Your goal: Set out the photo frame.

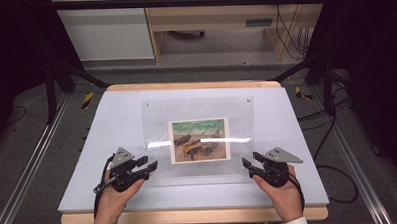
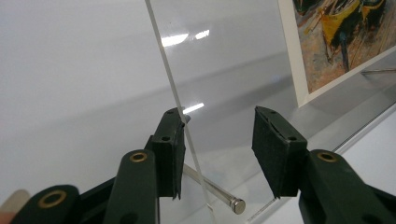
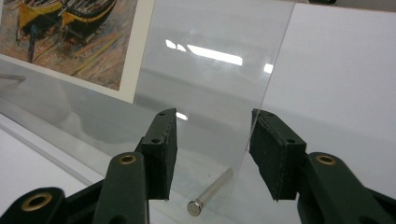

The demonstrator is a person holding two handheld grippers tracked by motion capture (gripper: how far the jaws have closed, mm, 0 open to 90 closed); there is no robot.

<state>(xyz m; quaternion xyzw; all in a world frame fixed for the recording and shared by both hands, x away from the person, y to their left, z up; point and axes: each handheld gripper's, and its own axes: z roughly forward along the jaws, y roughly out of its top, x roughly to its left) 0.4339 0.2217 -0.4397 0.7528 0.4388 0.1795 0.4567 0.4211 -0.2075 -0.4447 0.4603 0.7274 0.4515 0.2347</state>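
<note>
Lying flat in the middle of the white tabletop [image 1: 97,145] is a clear acrylic sheet [image 1: 196,112] with a boat picture [image 1: 199,140] under or within it; its long axis runs across the person's front, from one hand to the other. A second clear layer seems to sit beneath, held off by a small metal pin [image 2: 219,196] at each near corner, the right one [image 3: 210,192] seen between the right jaws.

The left claw [image 1: 150,162] stands at the sheet's near left corner, the right claw [image 1: 248,165] at its near right corner, both pointing inward and away from the person. Each hand is about equally close to its own end. From the left gripper view the sheet's left edge [image 2: 170,79] runs up just beside one pad and may brush it, while the other pad stands well clear of it. From the right gripper view the right edge [image 3: 266,102] falls between the pads, touching neither as far as I can tell. So both claws are apart, straddling the edge and not yet clamped on it.

My reading is that the coming move is a two-handed pinch on the sheet's short ends, so what matters is that each edge stays centred between its pads as they close
</note>
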